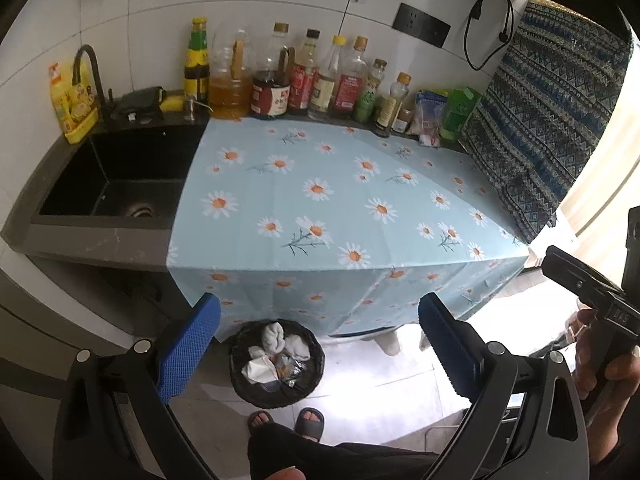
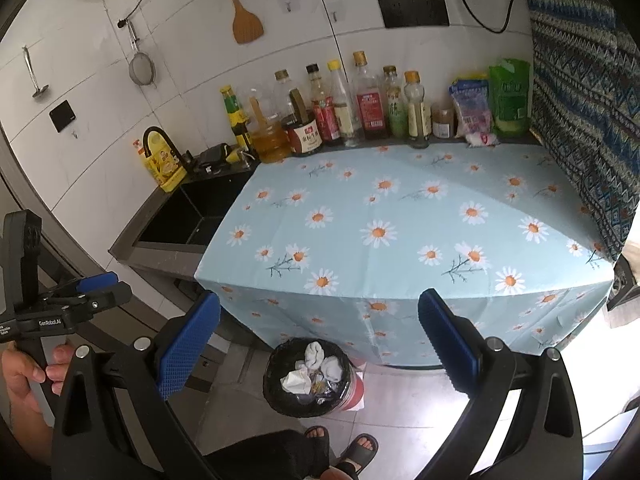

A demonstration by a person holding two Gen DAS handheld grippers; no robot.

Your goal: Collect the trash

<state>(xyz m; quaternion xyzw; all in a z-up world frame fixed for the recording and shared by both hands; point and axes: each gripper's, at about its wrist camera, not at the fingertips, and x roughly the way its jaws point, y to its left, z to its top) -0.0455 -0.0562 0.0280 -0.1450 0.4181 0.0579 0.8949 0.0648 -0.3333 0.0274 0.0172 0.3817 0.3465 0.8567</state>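
A black-lined trash bin [image 1: 240, 376] stands on the floor in front of the counter; it holds crumpled white tissues [image 1: 276, 338] and shiny wrappers. It also shows in the right wrist view [image 2: 276, 392]. The counter is covered by a light blue daisy cloth [image 1: 340, 200], also seen in the right wrist view [image 2: 400, 220]. My left gripper [image 1: 320, 344] is open and empty, held above the bin. My right gripper [image 2: 320, 340] is open and empty, also above the bin. A small white-and-red crumpled wrapper [image 2: 482, 139] lies at the back of the counter.
A row of sauce and oil bottles [image 1: 304, 80] lines the back wall. A black sink [image 1: 120, 176] with a faucet is left of the cloth. A patterned blue cloth [image 1: 560, 100] hangs at the right. My sandalled feet [image 1: 286, 420] stand beside the bin.
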